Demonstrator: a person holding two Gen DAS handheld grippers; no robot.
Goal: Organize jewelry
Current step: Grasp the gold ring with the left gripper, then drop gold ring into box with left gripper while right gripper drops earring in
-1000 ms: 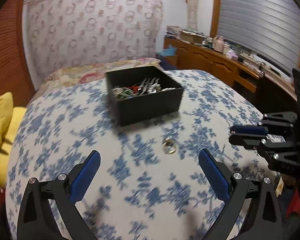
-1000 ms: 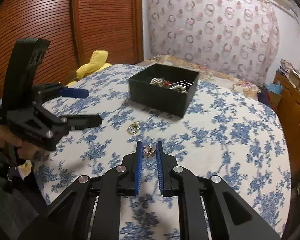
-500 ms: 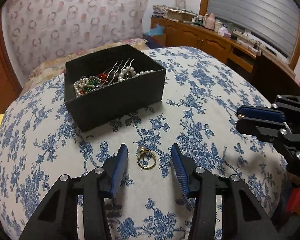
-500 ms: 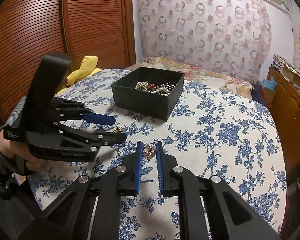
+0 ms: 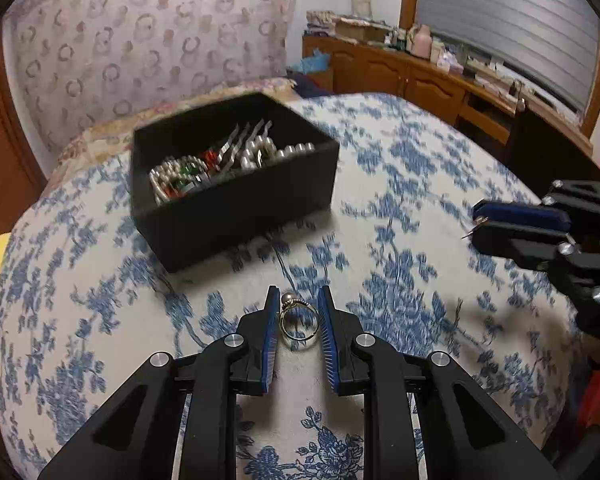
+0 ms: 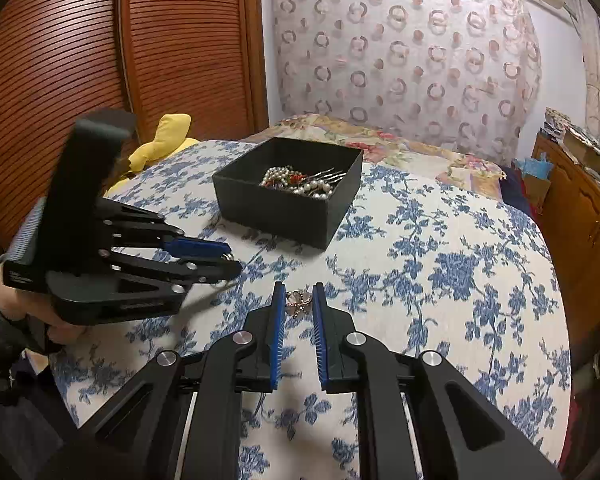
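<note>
A black open box [image 5: 236,200] with pearls and hair combs sits on the blue-flowered bedspread [image 5: 400,216]; it also shows in the right wrist view [image 6: 288,204]. My left gripper [image 5: 299,300] is shut on a gold ring with a pearl [image 5: 298,320], low over the cloth in front of the box. My right gripper [image 6: 298,292] is shut on a rose-gold flower brooch [image 6: 299,301] above the bedspread. Each gripper shows in the other's view, the left one [image 6: 220,258] and the right one [image 5: 500,224].
A yellow soft toy [image 6: 160,148] lies at the bed's left edge by the wooden slatted doors [image 6: 100,60]. A wooden cabinet [image 5: 412,80] with clutter stands beyond the bed's right side. A patterned curtain [image 6: 400,52] hangs behind.
My left gripper came down around the gold ring and closed on it. My right gripper stayed shut on the brooch and rose a little.
</note>
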